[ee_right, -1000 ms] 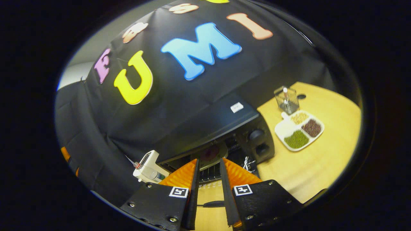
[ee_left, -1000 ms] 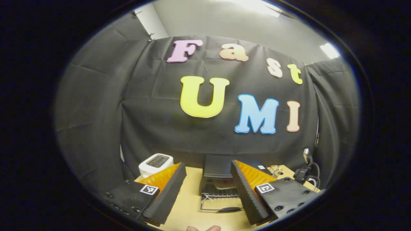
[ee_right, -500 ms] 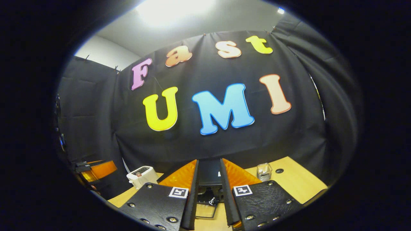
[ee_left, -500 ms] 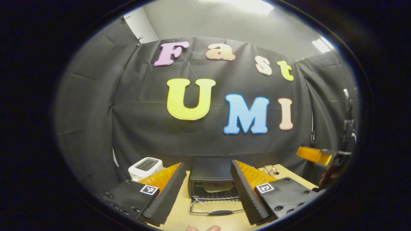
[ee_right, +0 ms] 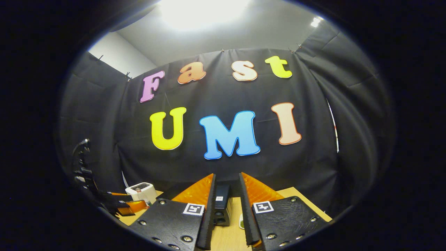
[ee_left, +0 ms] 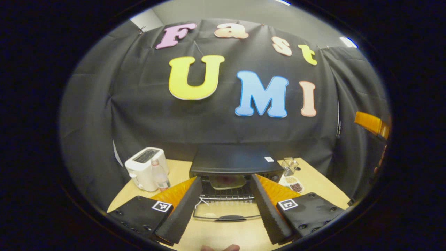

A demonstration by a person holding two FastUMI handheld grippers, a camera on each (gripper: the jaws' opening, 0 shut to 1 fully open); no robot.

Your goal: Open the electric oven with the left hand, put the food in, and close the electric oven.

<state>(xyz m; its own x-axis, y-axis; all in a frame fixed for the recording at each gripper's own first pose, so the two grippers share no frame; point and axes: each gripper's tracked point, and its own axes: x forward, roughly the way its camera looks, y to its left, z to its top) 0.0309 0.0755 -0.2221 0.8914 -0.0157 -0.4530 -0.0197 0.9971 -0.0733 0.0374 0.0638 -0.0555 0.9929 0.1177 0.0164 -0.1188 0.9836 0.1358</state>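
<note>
Oven (ee_left: pixel 236 161) door (ee_left: pixel 228 210) lay open, plate (ee_left: pixel 227 181) inside; I'd pulled right gripper (ee_right: pixel 227 209) back, nearly closed, empty. Left gripper (ee_left: pixel 225 209) spread, facing door: closing remained.

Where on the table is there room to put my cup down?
Bare table lies in front of the oven's open door. A smaller bare strip runs between the toaster and the oven. It is crowded right of the oven, with the divided dish and the small clear holder.
</note>
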